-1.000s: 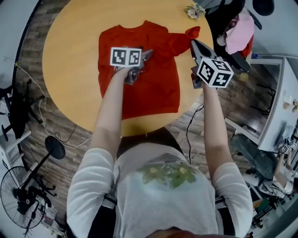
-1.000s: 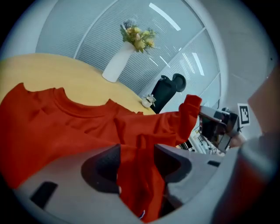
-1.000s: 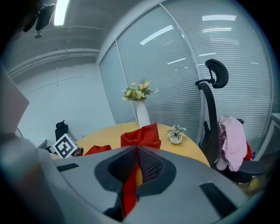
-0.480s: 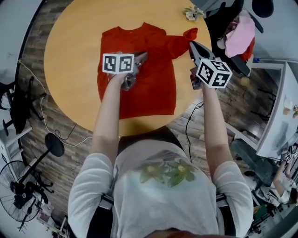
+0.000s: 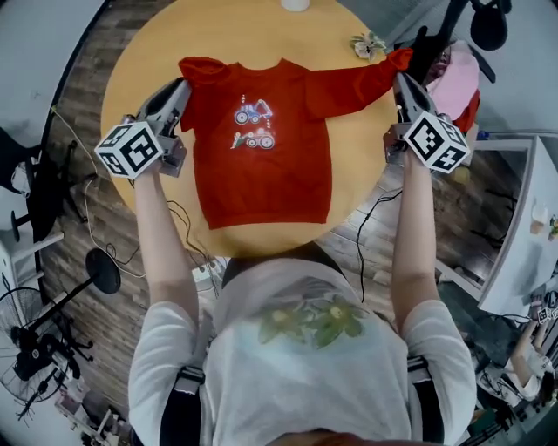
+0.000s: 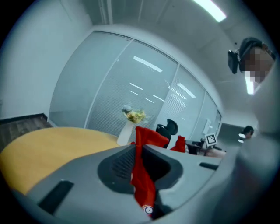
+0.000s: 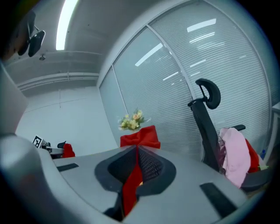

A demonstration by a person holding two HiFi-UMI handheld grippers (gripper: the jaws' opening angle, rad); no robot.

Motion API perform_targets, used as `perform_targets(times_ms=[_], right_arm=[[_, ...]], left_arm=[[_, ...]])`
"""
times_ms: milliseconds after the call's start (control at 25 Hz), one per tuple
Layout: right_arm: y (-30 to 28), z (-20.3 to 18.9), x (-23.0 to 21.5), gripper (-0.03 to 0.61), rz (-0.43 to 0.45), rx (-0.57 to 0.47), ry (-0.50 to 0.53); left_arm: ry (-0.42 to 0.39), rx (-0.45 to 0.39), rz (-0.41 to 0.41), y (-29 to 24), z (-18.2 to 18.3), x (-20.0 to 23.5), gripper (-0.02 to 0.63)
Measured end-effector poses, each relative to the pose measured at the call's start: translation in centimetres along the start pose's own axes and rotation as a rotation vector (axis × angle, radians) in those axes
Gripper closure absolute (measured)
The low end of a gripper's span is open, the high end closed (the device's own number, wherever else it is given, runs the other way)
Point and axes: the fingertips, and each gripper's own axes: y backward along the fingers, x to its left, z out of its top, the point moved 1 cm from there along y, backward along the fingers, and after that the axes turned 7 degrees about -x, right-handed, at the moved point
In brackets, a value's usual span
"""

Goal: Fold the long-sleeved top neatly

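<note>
The red long-sleeved top (image 5: pixel 261 165) lies front up on the round yellow table (image 5: pixel 131 52), its tractor print showing and both sleeves drawn outward. My left gripper (image 5: pixel 180 87) is at the table's left side; its jaws have just been closing and are now shut on the left cuff (image 5: pixel 199 70). Red cloth (image 6: pixel 142 175) runs between the left gripper's (image 6: pixel 138 146) pads. My right gripper (image 5: pixel 401 78) holds the right sleeve (image 5: pixel 353 87) out past the table's right edge. Its jaws pinch red cloth (image 7: pixel 131 188), and the cuff (image 7: pixel 140 136) bunches beyond the right gripper's (image 7: pixel 136 148) tips.
A small bunch of flowers (image 5: pixel 368 43) lies at the table's far right, and a white vase (image 5: pixel 295 4) stands at the far edge. A black office chair with pink clothing (image 5: pixel 453 65) stands right of the table. Cables (image 5: pixel 183 218) trail on the floor near its front left.
My left gripper has swung from over the top's middle out to the left, drawing the left sleeve off the chest and baring the print. My right gripper rose and moved outward with its sleeve.
</note>
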Motion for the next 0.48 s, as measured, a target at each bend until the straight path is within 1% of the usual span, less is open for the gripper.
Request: perform_targets(times_ms=[80,120,160,200,240,280,320,360,400,440,480], right_arm=[[0.5,2.4,-0.6,0.552,-0.015,-0.054,0.005],[0.7,3.5,-0.8,0.552,-0.022,-0.078,0.01],[0.9,4.5,-1.1,0.552,-0.028,-0.096,0.018],[1.1,5.2,-1.4,0.552,-0.034,-0.108,0.028],[1.3,5.8,-1.6,0.552,-0.04,-0.114,0.039],[1.4,6.1,-1.8,0.552,-0.045,-0.114,0.05],[1.5,6.2,-1.9,0.552,-0.049,-0.109,0.06],[1.6,6.0,-1.9,0.552,-0.05,-0.1,0.069],[1.7,5.8,-1.9,0.552,-0.05,-0.09,0.077],[1.8,5.6,-1.8,0.552,-0.048,-0.08,0.083],[1.8,5.3,-1.6,0.552,-0.045,-0.072,0.089]], left_arm=[[-0.129,0.058,-0.075,-1.1,-0.5,-3.3,0.565],[-0.192,0.101,-0.119,-2.0,-1.7,-5.2,0.565],[-0.248,0.156,-0.168,-3.0,-3.7,-7.2,0.565],[-0.295,0.228,-0.223,-4.1,-6.4,-9.3,0.562],[-0.331,0.317,-0.284,-5.1,-9.9,-11.4,0.539],[-0.35,0.418,-0.345,-5.6,-13.7,-13.4,0.491],[-0.353,0.519,-0.393,-5.7,-17.6,-15.1,0.449],[-0.347,0.609,-0.421,-5.4,-21.3,-16.3,0.449],[-0.342,0.679,-0.43,-5.0,-24.3,-17.0,0.448],[-0.341,0.727,-0.424,-4.5,-26.6,-17.3,0.446],[-0.341,0.755,-0.409,-4.0,-28.1,-17.3,0.446]])
